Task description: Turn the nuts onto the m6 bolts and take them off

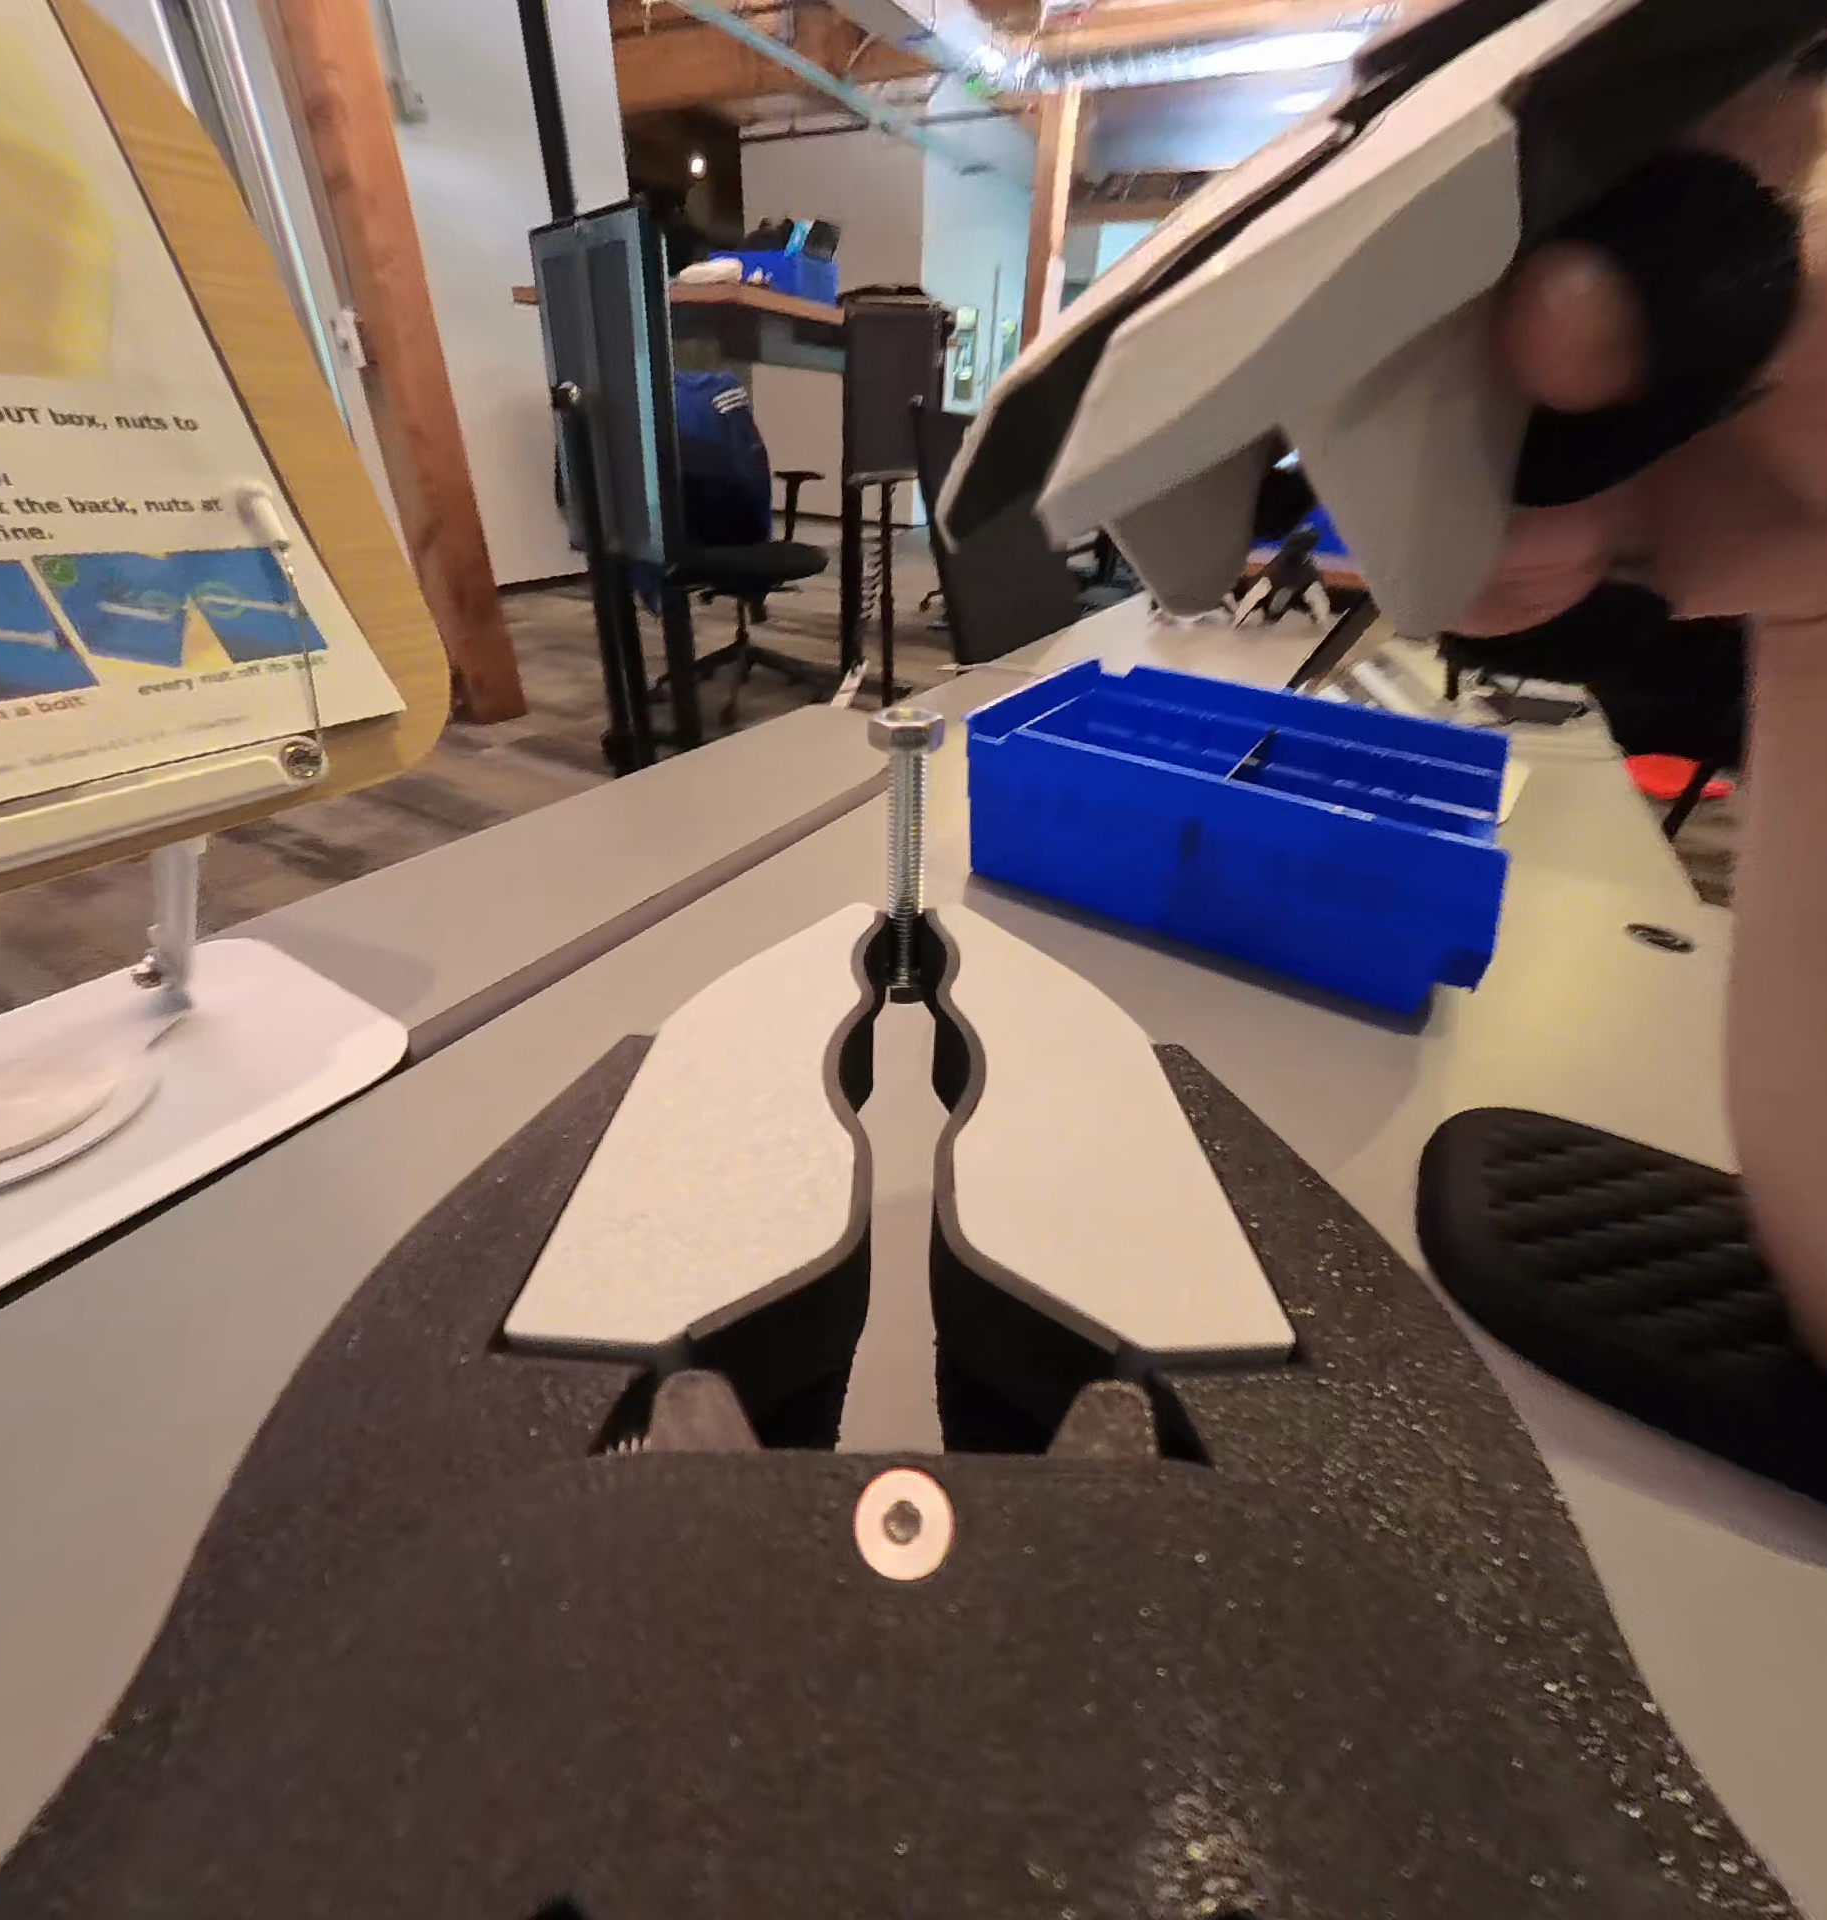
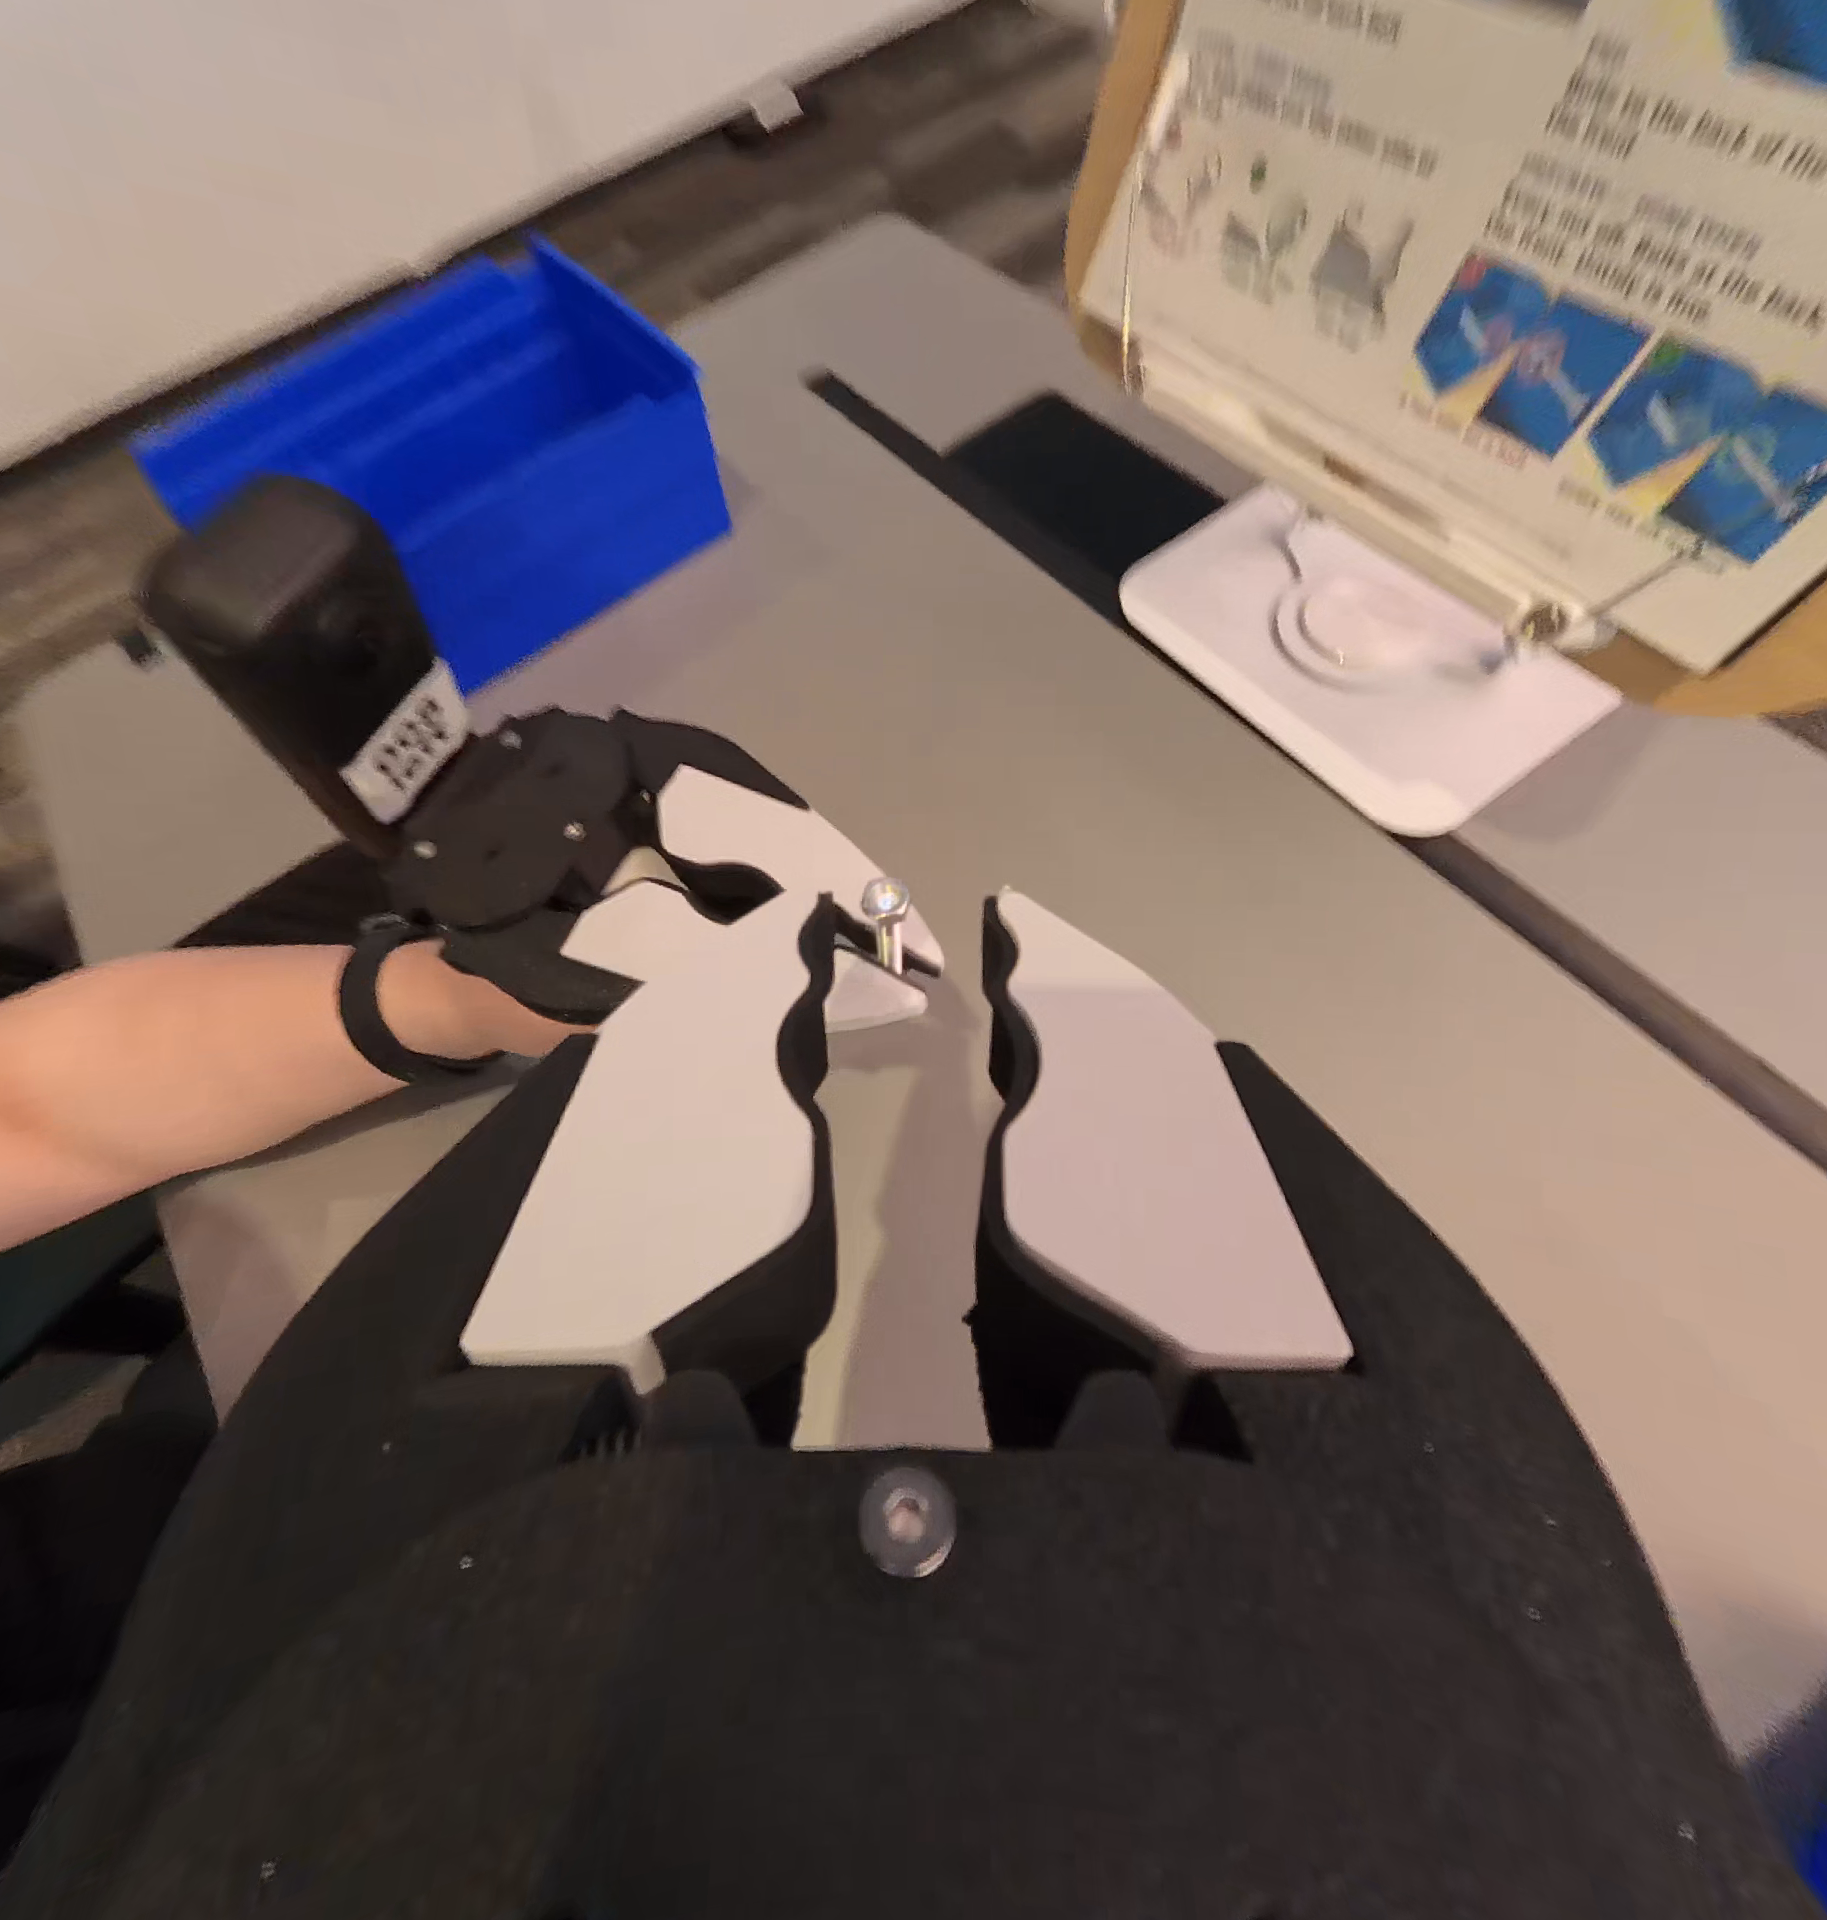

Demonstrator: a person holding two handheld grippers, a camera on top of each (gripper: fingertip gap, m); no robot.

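Left tongs (image 1: 904,966) are closed on the threaded end of a bolt (image 1: 904,821), gripping it right at the tips so it stands upright, hex head on top, above the grey bench (image 1: 597,935). No nut shows on the shank, and none is visible anywhere in either view. Right tongs (image 2: 904,997) are part open w/ nothing between them, hovering above and just right of the bolt, pointing down at it; in the right wrist view the bolt head (image 2: 885,896) sits just beyond their gap. Blue bin (image 1: 1231,831) w/ dividers sits on the bench, far right of the bolt; its contents can't be made out. An instruction card on a white stand (image 1: 161,1049) is to the left. Judging from this, the step in hand is prob. getting a nut for the bare bolt, or handing the bolt over, can't tell which. To do it well: keep the left grip firm and the bolt vertical, since only the last threads are pinched and a side knock could tip it out. Bring the right tongs in centred on the bolt axis, not from an angle. If threading a nut, the free end is buried in the left tongs, so re-grip by the head first.
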